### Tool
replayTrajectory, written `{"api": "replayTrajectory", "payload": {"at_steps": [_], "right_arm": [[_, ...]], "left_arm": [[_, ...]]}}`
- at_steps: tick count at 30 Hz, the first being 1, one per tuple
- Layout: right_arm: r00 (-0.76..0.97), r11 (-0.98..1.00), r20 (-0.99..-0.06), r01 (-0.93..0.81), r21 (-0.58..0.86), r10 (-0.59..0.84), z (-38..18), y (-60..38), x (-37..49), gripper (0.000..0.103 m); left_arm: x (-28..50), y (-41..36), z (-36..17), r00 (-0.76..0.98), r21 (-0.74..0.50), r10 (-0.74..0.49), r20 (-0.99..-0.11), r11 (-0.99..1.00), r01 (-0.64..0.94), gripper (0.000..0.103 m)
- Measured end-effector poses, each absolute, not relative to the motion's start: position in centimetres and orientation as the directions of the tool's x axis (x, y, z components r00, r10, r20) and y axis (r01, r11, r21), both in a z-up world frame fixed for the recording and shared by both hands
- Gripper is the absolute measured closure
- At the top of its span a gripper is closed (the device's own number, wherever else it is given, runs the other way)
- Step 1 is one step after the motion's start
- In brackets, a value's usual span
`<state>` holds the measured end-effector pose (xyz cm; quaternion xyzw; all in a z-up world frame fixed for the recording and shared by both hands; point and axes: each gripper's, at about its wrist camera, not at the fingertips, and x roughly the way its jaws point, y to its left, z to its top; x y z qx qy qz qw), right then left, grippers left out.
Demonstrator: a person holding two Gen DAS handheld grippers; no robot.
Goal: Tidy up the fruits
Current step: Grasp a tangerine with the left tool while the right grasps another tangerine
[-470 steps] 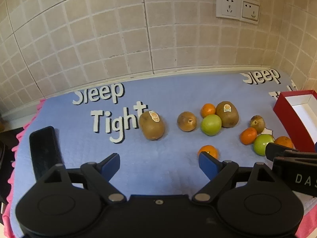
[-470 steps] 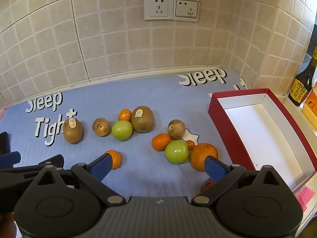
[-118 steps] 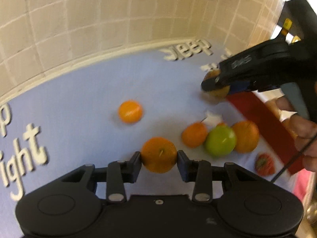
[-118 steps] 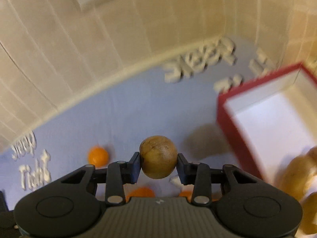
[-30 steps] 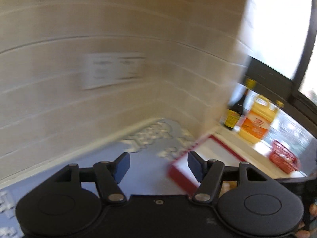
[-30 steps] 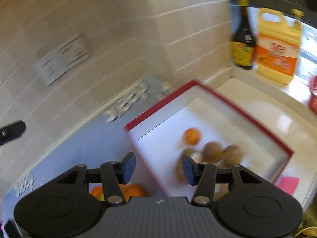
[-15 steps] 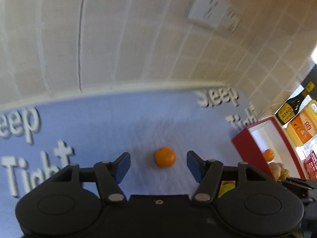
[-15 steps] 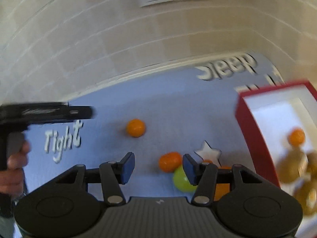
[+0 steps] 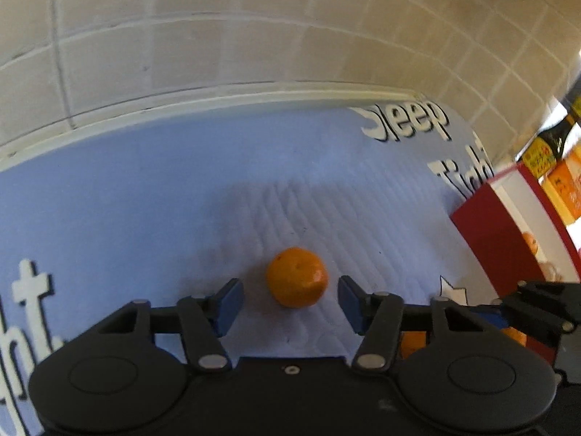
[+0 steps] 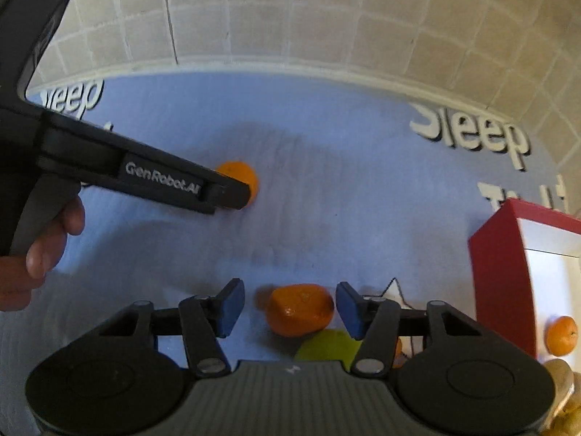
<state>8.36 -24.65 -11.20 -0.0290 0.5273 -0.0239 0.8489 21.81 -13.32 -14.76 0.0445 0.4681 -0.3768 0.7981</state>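
Biggest thing in both views was the blue mat [image 9: 145, 200] with the white "Sleep Tight" lettering, spread over the tabletop right up to the tiled wall [image 9: 218, 36]. Off to the right sat the red box [image 10: 497, 272] with its white inside, and we could see one small orange [image 10: 561, 335] already in it, plus some brownish fruit at the bottom right corner that was too cropped to name.

Our left gripper [image 9: 289, 303] was down low over the mat with its jaws apart, and a lone mandarin [image 9: 297, 277] sat on the mat just ahead, lined up with the gap but not touched by either finger. In the right wrist view that same gripper came in from the left, its tip overlapping that mandarin.

Our right gripper [image 10: 288, 305] also had its jaws apart, straddling another mandarin [image 10: 300, 309] that lay on the mat, nothing clamped. Just behind it, closer to the camera, was a green fruit [image 10: 326, 347], mostly hidden by the gripper body. A small white star [image 10: 394, 292] printed on the mat peeked out beside the right finger.
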Motion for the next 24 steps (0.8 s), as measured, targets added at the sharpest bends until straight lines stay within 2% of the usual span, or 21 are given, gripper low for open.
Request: {"api": "replayTrajectory", "payload": {"at_steps": [3,5,10,13,17,24], "right_arm": [[0.424,0.997,-0.903,0.002,-0.076,-0.070,-11.9,-25.1,8.7,0.055],[0.416,0.998,-0.907,0.010,-0.068,-0.066,-12.2,-25.3,8.8,0.059],[0.440,0.998,-0.896,0.055,-0.033,-0.054,-12.0,-25.8,8.2,0.060],[0.470,0.995,-0.880,0.095,-0.033,-0.074,-10.7,-26.1,7.7,0.061],[0.571,0.988,-0.818,0.156,0.019,-0.074,-6.4,-27.3,6.6,0.061],[0.719,0.948,-0.670,0.312,0.069,-0.188,2.0,-34.0,2.9,0.061]], "left_arm": [[22.1,-13.8,-15.4,0.263,-0.302,-0.562,-0.785,0.716,0.629,0.043],[22.3,-13.9,-15.5,0.271,-0.306,-0.563,-0.781,0.723,0.619,0.057],[22.4,-13.9,-15.3,0.262,-0.318,-0.568,-0.780,0.720,0.617,0.058],[22.7,-13.6,-14.4,0.215,-0.387,-0.617,-0.757,0.690,0.612,0.059],[21.7,-14.6,-10.0,0.287,-0.319,-0.647,-0.706,0.653,0.687,0.059],[17.8,-19.0,0.1,0.334,-0.209,-0.770,-0.544,0.509,0.835,0.059]]}}
